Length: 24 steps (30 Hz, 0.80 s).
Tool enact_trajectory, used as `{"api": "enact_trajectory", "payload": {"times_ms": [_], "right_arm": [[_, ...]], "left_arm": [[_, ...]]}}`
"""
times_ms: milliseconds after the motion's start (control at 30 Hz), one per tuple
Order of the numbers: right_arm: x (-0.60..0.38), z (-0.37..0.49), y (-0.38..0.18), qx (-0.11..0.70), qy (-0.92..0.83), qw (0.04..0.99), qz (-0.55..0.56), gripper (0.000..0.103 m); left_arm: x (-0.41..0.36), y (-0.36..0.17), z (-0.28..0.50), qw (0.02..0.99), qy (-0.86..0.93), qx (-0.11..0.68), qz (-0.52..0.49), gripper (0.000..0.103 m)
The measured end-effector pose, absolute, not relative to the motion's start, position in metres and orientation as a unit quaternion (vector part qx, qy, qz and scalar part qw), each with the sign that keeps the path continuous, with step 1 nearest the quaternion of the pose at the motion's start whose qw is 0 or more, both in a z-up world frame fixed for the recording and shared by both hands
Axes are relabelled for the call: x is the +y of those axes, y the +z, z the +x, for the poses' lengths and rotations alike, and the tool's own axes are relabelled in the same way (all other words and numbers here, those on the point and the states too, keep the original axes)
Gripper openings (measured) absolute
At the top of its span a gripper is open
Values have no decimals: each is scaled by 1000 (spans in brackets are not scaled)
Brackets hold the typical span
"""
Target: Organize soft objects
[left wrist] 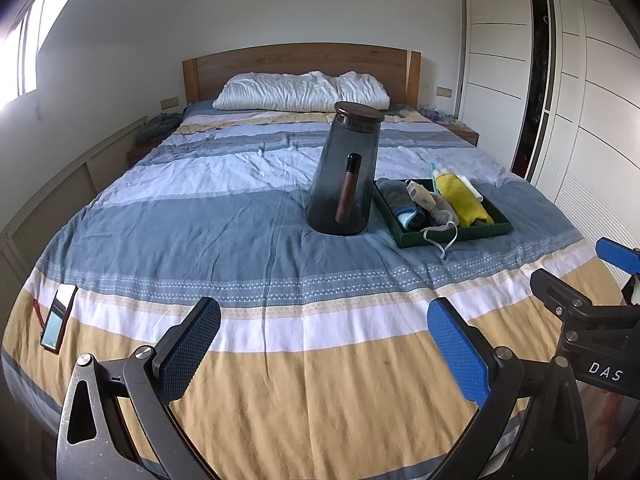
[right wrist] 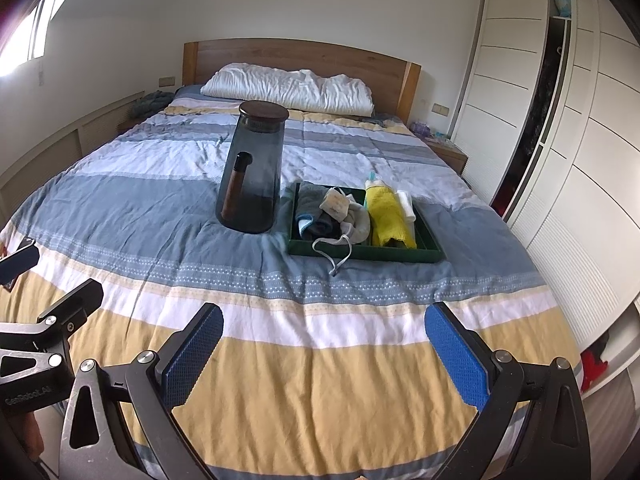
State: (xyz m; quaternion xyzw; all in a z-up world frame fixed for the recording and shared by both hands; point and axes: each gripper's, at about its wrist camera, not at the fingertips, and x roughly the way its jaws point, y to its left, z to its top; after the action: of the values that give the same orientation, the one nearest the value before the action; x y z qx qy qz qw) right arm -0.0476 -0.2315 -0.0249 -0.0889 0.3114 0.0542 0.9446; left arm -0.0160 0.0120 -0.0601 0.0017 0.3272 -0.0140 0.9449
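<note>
A dark green tray (left wrist: 460,237) (right wrist: 360,255) lies on the striped bedspread, right of centre. It holds a grey-and-blue towel (left wrist: 402,204) (right wrist: 314,216), a grey drawstring pouch (left wrist: 442,216) (right wrist: 356,222) whose cord hangs over the front rim, a yellow cloth (left wrist: 464,200) (right wrist: 388,216) and a white folded item (right wrist: 406,204). Beside the tray on the left stands a smoky glass jug (left wrist: 346,176) (right wrist: 252,172) with a wooden handle. My left gripper (left wrist: 324,344) is open over the foot of the bed, nothing between its fingers. My right gripper (right wrist: 324,344) is open there too, well short of the tray.
Two white pillows (left wrist: 300,90) (right wrist: 288,88) lie against the wooden headboard (left wrist: 300,60). A phone (left wrist: 60,316) lies at the bed's left edge. White wardrobe doors (right wrist: 560,140) stand along the right, and low panelling (left wrist: 52,200) runs along the left.
</note>
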Motion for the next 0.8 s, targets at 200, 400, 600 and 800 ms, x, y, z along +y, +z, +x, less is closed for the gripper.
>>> {"api": "enact_trajectory", "payload": {"times_ms": [200,400,600,800], "right_arm": [[-232,-48,-26,312,53,945,-88,103],[-233,-48,-27,312,52,945,-86,103],[-233,-48,-27,312,53,945,-87,103],[-233,-48,-27,312,52,945,-86,103]], "left_arm": [[13,-61,-16,945,-13,327,2,101],[13,-61,-16,945,-13,327,1,101],[14,-63,-17,946,-16,325,-1,101],[14,-62,-19,948,-14,318,4,101]]}}
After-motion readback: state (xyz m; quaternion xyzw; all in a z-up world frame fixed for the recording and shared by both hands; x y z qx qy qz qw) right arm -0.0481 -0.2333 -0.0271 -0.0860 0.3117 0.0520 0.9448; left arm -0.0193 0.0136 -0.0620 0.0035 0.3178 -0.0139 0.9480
